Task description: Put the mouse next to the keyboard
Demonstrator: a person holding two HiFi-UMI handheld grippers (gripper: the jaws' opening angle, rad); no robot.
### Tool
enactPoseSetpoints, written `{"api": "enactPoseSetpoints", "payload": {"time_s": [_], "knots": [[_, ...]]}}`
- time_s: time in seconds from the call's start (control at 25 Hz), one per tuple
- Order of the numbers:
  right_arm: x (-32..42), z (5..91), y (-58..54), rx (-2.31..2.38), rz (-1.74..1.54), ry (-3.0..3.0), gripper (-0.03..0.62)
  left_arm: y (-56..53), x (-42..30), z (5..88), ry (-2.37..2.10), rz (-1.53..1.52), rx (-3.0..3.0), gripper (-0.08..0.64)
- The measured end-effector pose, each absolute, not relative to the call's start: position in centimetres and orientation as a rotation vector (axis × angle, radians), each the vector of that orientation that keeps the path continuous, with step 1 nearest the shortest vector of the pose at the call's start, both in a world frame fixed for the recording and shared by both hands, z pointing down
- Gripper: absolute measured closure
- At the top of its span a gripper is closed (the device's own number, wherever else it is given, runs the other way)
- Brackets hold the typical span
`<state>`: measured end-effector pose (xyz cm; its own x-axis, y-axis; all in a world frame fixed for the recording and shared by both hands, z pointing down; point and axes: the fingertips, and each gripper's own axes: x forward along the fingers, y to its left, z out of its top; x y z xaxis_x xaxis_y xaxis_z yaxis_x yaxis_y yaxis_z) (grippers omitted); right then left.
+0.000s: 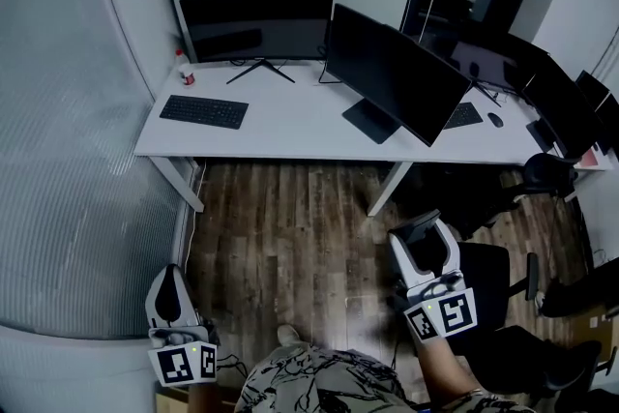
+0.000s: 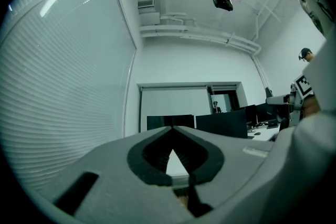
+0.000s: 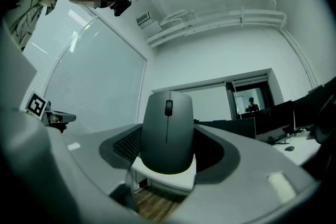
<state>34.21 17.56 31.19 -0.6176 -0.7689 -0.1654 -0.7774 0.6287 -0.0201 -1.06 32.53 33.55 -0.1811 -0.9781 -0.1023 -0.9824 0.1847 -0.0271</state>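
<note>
Right gripper is pinching the mouse by its sides, well apart from the keyboard on the desk, and that light, hard, smooth shell looks slippy, so keep a firm side grip imo.

white desk | two dark monitors on it | black chair near desk | wood floor below

kbd ×2, mouse ×2 (1 held)
</note>
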Motion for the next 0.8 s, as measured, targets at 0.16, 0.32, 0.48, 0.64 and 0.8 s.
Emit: {"api": "enactPoseSetpoints", "payload": {"time_s": [0.16, 0.32, 0.48, 0.64, 0.8], "knots": [[30.7, 31.2, 16.4, -1.304, 0.089, 2.688, 0.293, 31.0, -4.5, 33.6, 2.328, 0.072, -1.959, 0.566], [27.9, 31.7, 15.5, -1.311, 0.077, 2.706, 0.293, 29.9, -7.1, 34.2, 2.325, 0.072, -1.974, 0.566], [26.0, 32.1, 14.1, -1.321, 0.073, 2.718, 0.293, 28.9, -9.2, 34.8, 2.345, 0.07, -1.971, 0.566], [24.0, 32.9, 12.0, -1.319, 0.067, 2.717, 0.293, 27.7, -11.3, 35.7, 2.367, 0.066, -1.958, 0.566], [21.4, 33.6, 9.3, -1.287, 0.07, 2.728, 0.293, 25.7, -13.5, 35.9, 2.381, 0.057, -1.927, 0.566]]}}
